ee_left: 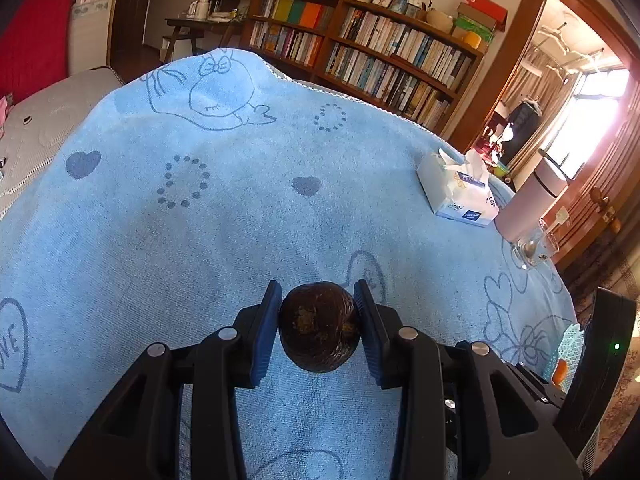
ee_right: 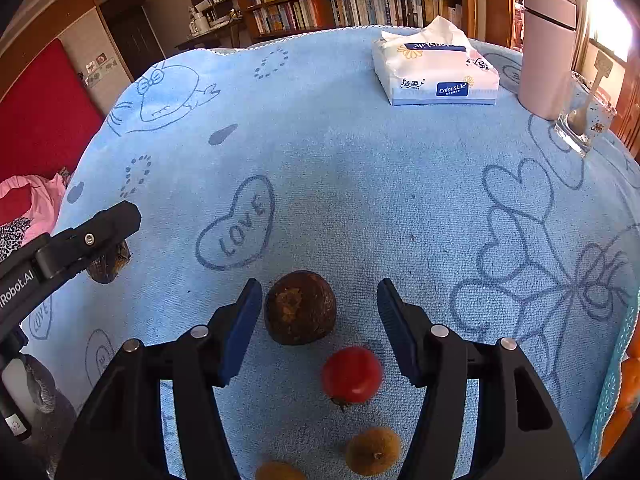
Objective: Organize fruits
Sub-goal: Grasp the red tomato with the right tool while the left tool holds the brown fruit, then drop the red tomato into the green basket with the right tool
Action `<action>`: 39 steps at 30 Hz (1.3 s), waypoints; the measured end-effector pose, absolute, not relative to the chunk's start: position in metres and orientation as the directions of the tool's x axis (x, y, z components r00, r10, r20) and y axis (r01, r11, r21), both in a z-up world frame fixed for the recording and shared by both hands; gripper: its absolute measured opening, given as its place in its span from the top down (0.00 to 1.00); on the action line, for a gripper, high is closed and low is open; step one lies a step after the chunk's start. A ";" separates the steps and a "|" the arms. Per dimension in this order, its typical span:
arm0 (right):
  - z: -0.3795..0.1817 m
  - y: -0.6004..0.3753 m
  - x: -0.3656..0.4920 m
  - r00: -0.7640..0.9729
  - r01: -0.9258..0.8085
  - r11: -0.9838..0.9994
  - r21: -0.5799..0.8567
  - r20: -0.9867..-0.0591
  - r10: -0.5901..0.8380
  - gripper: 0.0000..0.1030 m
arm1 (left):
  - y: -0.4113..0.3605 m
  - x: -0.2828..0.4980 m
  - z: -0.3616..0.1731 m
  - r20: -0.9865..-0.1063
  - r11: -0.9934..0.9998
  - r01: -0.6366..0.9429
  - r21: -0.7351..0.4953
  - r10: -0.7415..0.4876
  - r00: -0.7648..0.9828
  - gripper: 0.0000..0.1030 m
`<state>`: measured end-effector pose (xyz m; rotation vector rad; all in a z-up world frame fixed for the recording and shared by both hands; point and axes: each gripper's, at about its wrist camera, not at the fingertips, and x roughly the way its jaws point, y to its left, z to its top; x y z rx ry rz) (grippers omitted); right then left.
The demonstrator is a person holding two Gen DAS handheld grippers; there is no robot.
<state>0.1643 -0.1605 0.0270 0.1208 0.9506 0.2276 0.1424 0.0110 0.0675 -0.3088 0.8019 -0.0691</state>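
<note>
My left gripper (ee_left: 316, 312) is shut on a dark brown round fruit (ee_left: 318, 326), held just above the blue towel. It also shows in the right wrist view at the left (ee_right: 110, 240), with that fruit (ee_right: 108, 266) under its finger. My right gripper (ee_right: 320, 308) is open over the towel. Between its fingers lie a second dark brown fruit (ee_right: 300, 307) and a red tomato (ee_right: 352, 374). Two small yellow-brown fruits (ee_right: 373, 451) (ee_right: 280, 471) lie nearer the camera. A light blue basket with orange fruit (ee_right: 620, 400) sits at the right edge; it also shows in the left wrist view (ee_left: 566, 352).
A blue towel (ee_right: 360, 180) with heart drawings covers the table. A tissue pack (ee_right: 434, 68), a pink cylinder container (ee_right: 546, 48) and a glass with a spoon (ee_right: 584, 116) stand at the far right. Bookshelves stand behind.
</note>
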 end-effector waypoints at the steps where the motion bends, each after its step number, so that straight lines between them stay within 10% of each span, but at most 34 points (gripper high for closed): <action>1: 0.029 -0.163 0.162 0.564 -0.138 0.969 0.205 -0.788 0.247 0.40 | 0.010 0.142 0.068 -0.695 0.954 -0.052 -0.297 -0.178 0.696 0.63; 22: 0.015 -0.185 0.124 0.555 -0.123 0.965 0.230 -0.790 0.259 0.40 | -0.033 0.134 0.064 -0.696 0.968 0.070 -0.242 -0.223 0.683 0.63; 27: 0.018 -0.182 0.122 0.571 -0.133 0.973 0.190 -0.787 0.232 0.71 | -0.031 0.134 0.063 -0.699 0.967 0.067 -0.244 -0.224 0.680 0.63; 39: 0.066 -0.264 0.067 0.711 0.004 0.963 0.271 -0.678 0.188 0.72 | -0.052 0.121 0.068 -0.689 0.974 0.120 -0.193 -0.222 0.690 0.63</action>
